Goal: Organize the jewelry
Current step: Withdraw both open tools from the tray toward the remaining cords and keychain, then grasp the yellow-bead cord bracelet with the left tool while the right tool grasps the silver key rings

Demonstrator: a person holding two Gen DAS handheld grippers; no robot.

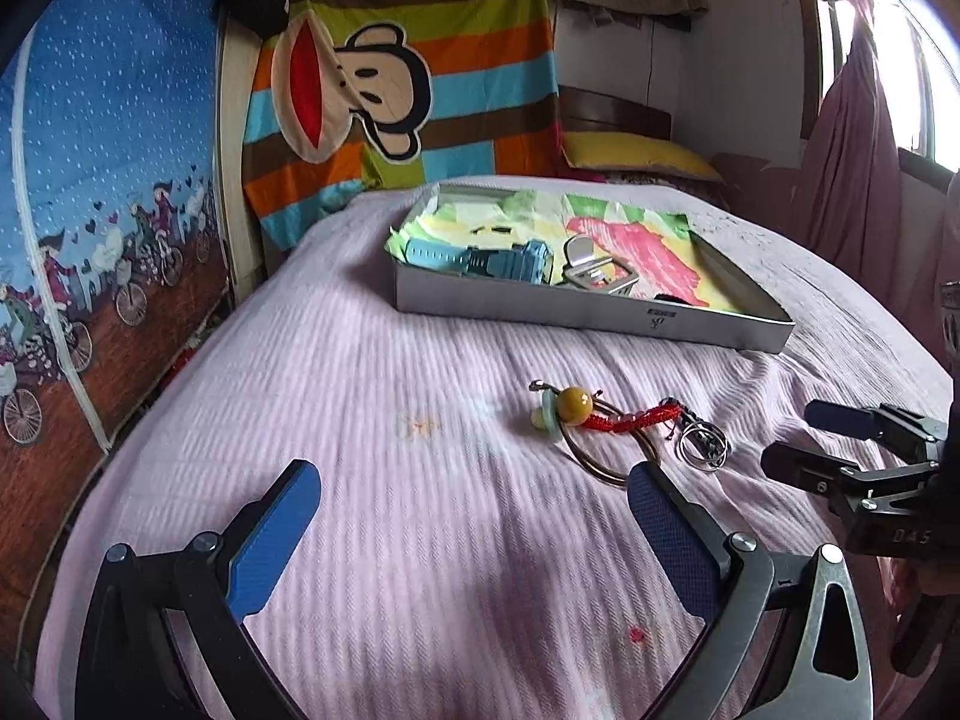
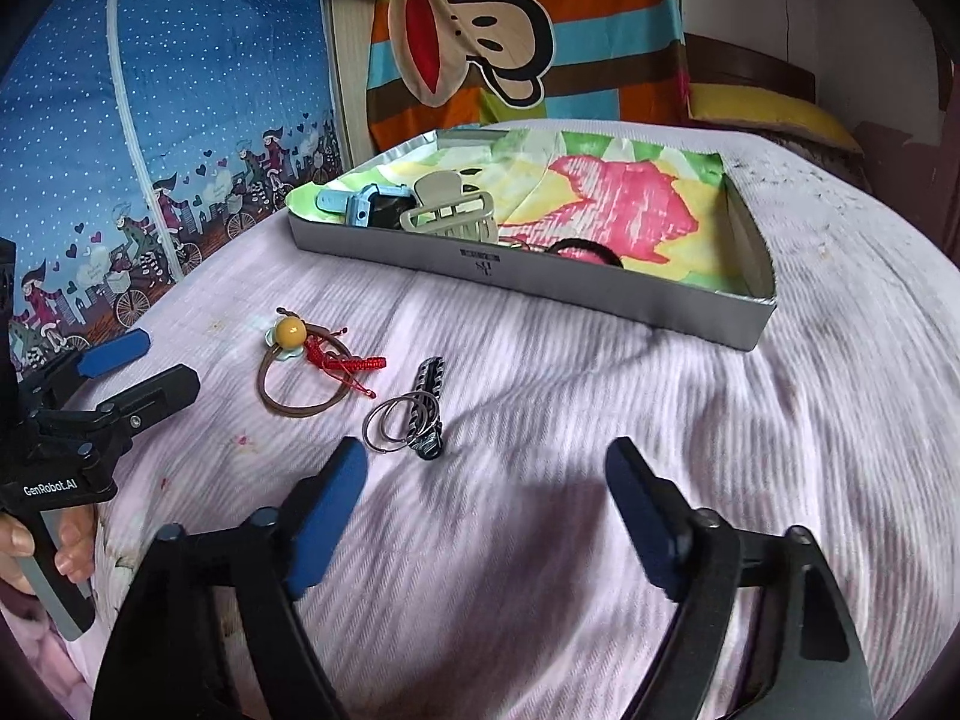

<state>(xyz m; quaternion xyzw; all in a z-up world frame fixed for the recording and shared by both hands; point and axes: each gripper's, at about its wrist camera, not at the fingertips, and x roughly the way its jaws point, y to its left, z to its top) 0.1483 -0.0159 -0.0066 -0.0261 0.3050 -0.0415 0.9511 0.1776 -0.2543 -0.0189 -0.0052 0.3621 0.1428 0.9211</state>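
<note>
A brown hoop point(image 2: 300, 411) with a yellow bead point(image 2: 290, 332) and a red braided cord point(image 2: 348, 364) lies on the pale pink bedspread. Beside it are metal rings point(image 2: 396, 426) and a black comb-like clip point(image 2: 429, 396). Behind them a silver tray point(image 2: 540, 285) lined with coloured paper holds a blue watch point(image 2: 348, 204), a beige claw clip point(image 2: 450, 213) and a black hair tie point(image 2: 585, 249). My right gripper point(image 2: 486, 456) is open just short of the rings. My left gripper point(image 1: 474, 474) is open, and its right finger overlaps the hoop point(image 1: 576, 450) in its own view. Neither holds anything.
A striped monkey towel point(image 1: 384, 72) and a blue bicycle-print curtain point(image 1: 108, 180) hang behind the bed. A yellow pillow point(image 1: 636, 153) lies past the tray point(image 1: 540, 306). A hand point(image 2: 66, 546) holds the left gripper's handle. Bare bedspread stretches to the right of the rings.
</note>
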